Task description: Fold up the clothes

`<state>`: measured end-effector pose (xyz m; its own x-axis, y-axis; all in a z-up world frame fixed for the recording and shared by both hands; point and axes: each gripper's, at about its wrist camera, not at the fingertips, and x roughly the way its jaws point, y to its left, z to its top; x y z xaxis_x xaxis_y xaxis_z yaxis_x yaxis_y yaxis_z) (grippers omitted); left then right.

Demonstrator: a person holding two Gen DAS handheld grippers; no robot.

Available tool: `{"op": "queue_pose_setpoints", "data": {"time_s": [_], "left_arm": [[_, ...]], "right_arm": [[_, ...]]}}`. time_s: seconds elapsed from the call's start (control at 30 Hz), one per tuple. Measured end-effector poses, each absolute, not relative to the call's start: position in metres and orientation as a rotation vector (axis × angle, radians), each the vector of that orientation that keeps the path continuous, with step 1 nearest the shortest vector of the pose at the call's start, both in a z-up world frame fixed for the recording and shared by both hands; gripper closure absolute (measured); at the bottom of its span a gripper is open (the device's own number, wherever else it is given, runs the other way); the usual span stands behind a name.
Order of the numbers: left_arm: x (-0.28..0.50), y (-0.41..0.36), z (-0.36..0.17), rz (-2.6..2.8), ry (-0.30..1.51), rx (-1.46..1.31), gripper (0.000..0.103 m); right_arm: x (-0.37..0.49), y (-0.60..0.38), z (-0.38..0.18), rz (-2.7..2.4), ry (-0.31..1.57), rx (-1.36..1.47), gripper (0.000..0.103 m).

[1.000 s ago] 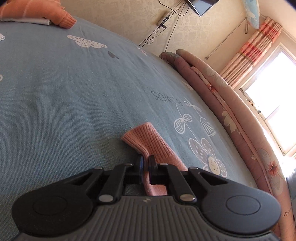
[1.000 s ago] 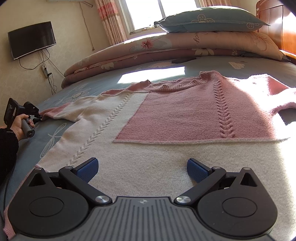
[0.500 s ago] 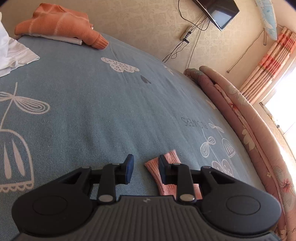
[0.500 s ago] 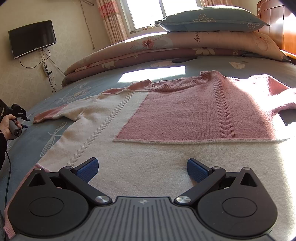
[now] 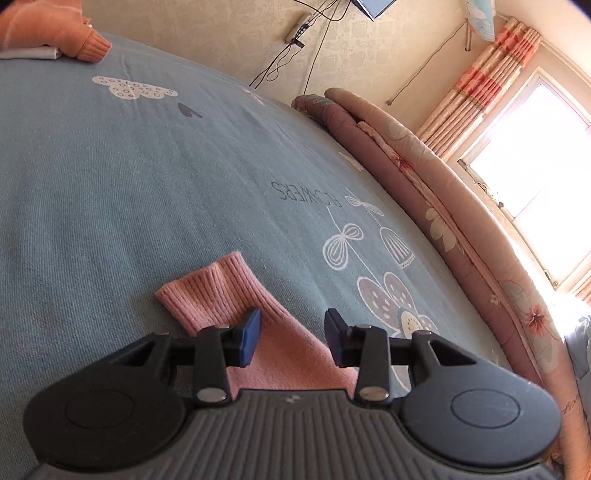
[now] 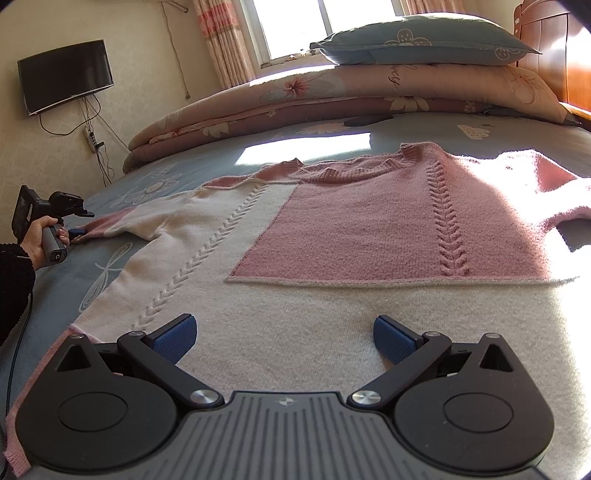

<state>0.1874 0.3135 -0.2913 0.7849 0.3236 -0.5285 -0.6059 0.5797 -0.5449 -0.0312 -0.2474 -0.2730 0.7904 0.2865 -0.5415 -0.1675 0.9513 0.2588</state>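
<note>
One pink-and-cream sweater (image 6: 332,258) lies flat on the blue bedspread (image 5: 129,177). Only the left wrist view shows an orange garment (image 5: 44,29) at the far edge. The left gripper (image 5: 291,338) stands partly open over the sleeve cuff (image 5: 218,291), gripping nothing; the right gripper (image 6: 284,338) gapes wide above the hem.

Sunlit bedroom, a wide bed under a blue flowered bedspread (image 6: 314,142)

Pale wallpapered wall (image 6: 147,55) carries a dark television (image 6: 64,75) with trailing cables; striped pink curtains (image 5: 480,85) flank a glaring window (image 5: 532,155). A rolled floral quilt (image 6: 332,99) bears a blue pillow (image 6: 424,42), beside what seems a wooden headboard (image 6: 554,48).
</note>
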Motion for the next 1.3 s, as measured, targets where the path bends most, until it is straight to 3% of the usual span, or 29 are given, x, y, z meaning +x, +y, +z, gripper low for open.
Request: {"op": "queue_pose_setpoints", "data": {"time_s": [0.1, 0.2, 0.27, 0.43, 0.53, 0.63, 0.8, 1.03, 1.3], "left_arm": [[0.188, 0.315, -0.280, 0.549, 0.372, -0.832, 0.066], [0.199, 0.307, -0.279, 0.393, 0.433, -0.837, 0.059], [0.208, 0.301, -0.286, 0.403, 0.508, -0.804, 0.060], [0.229, 0.292, -0.286, 0.469, 0.472, -0.635, 0.056], [0.234, 0.284, -0.272, 0.504, 0.502, -0.615, 0.059], [0.220, 0.270, -0.262, 0.401, 0.529, -0.641, 0.048], [0.205, 0.241, -0.259, 0.215, 0.639, -0.635, 0.040], [0.195, 0.249, -0.255, 0.533, 0.743, -0.518, 0.044], [0.182, 0.132, -0.232, -0.005, 0.806, -0.553, 0.032]], "right_arm": [[-0.031, -0.247, -0.273, 0.246, 0.613, 0.199, 0.000], [-0.031, -0.247, -0.273, 0.245, 0.614, 0.197, 0.000], [-0.031, -0.246, -0.273, 0.244, 0.614, 0.195, 0.000], [-0.031, -0.246, -0.273, 0.244, 0.613, 0.197, 0.000], [-0.031, -0.246, -0.273, 0.244, 0.614, 0.195, 0.000], [-0.030, -0.246, -0.273, 0.244, 0.615, 0.193, 0.000], [-0.031, -0.246, -0.272, 0.244, 0.617, 0.190, 0.000], [-0.030, -0.244, -0.272, 0.242, 0.624, 0.183, 0.000], [-0.030, -0.245, -0.271, 0.240, 0.632, 0.192, 0.000]]}}
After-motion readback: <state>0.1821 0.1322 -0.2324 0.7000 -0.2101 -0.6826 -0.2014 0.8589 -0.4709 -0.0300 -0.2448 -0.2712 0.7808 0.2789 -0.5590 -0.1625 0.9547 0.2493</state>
